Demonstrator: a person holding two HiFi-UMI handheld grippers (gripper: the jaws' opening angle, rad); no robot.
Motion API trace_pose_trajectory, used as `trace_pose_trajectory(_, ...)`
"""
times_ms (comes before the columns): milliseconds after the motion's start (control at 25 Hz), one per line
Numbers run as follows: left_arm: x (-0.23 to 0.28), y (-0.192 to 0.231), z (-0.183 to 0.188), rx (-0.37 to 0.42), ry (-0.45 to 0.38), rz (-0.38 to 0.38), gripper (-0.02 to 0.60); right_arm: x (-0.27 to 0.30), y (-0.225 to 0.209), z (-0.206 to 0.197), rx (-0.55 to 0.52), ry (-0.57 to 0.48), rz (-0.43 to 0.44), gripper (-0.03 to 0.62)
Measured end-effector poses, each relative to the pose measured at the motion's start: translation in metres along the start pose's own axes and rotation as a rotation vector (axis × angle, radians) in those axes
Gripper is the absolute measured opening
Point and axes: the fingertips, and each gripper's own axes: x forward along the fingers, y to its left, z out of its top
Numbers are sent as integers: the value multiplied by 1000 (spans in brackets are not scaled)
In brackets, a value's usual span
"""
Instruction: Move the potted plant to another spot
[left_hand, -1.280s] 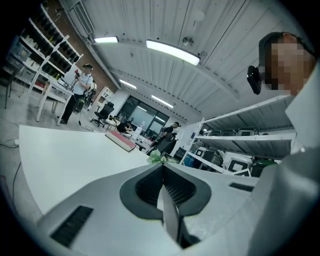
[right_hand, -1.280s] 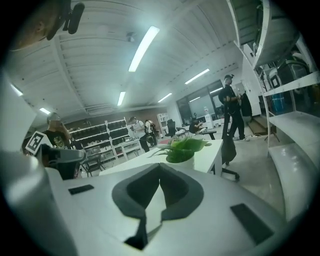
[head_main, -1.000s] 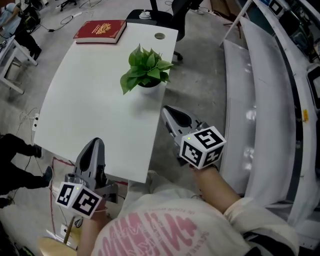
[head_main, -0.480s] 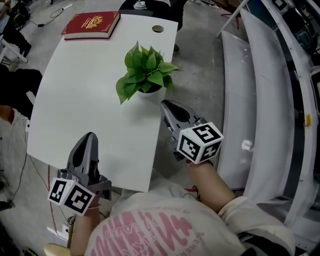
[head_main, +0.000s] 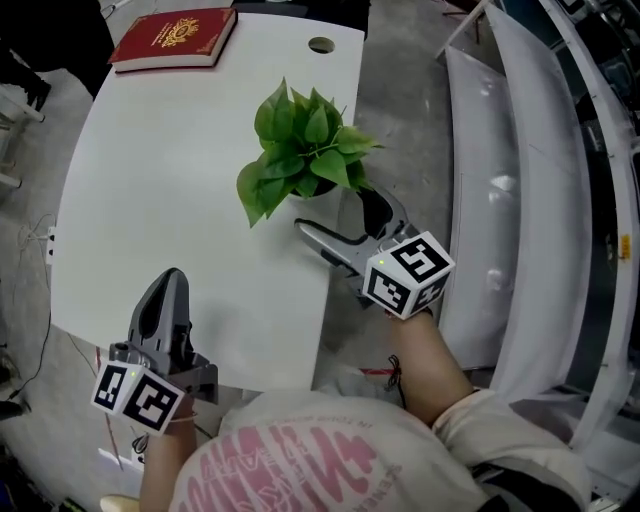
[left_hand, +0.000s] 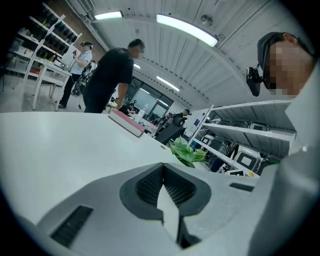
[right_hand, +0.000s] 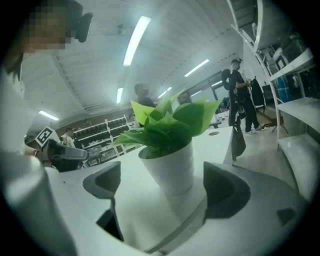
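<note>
Approach step: right tool (head_main: 335, 212) opening, jaws astride plant (head_main: 305, 150) near bench (head_main: 180, 180) edge, no contact yet; left tool (head_main: 170, 282) pressed together, empty, well off to its left. Next, probably: ease forward, clamp on pot, lift straight up.

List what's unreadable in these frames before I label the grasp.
- Pot: head view, almost all under the plant's leaves.
- Soil: every view, leaves cover it.
- Book title: head view, too small.
- Right gripper, jaws opening either side of the pot: one fingertip, head view, under leaves.
</note>
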Motion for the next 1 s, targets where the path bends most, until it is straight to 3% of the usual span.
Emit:
trace_pose_trajectory(200, 1, 18, -1, -16, 14, 13, 3, 17, 1, 7, -30, -43, -16, 555)
trace_pose_trajectory(320, 1, 24, 2, -23, 12, 18, 3, 28, -2, 5, -76, -15, -52, 572)
trace_pose_trajectory(560, 0, 36, 7, -29, 8, 25, 3, 48, -7, 3, -103, 31, -86, 575)
trace_pose_trajectory(1000, 0, 42, 1, -54, 12, 29, 3, 64, -12, 12, -124, 5, -154, 574)
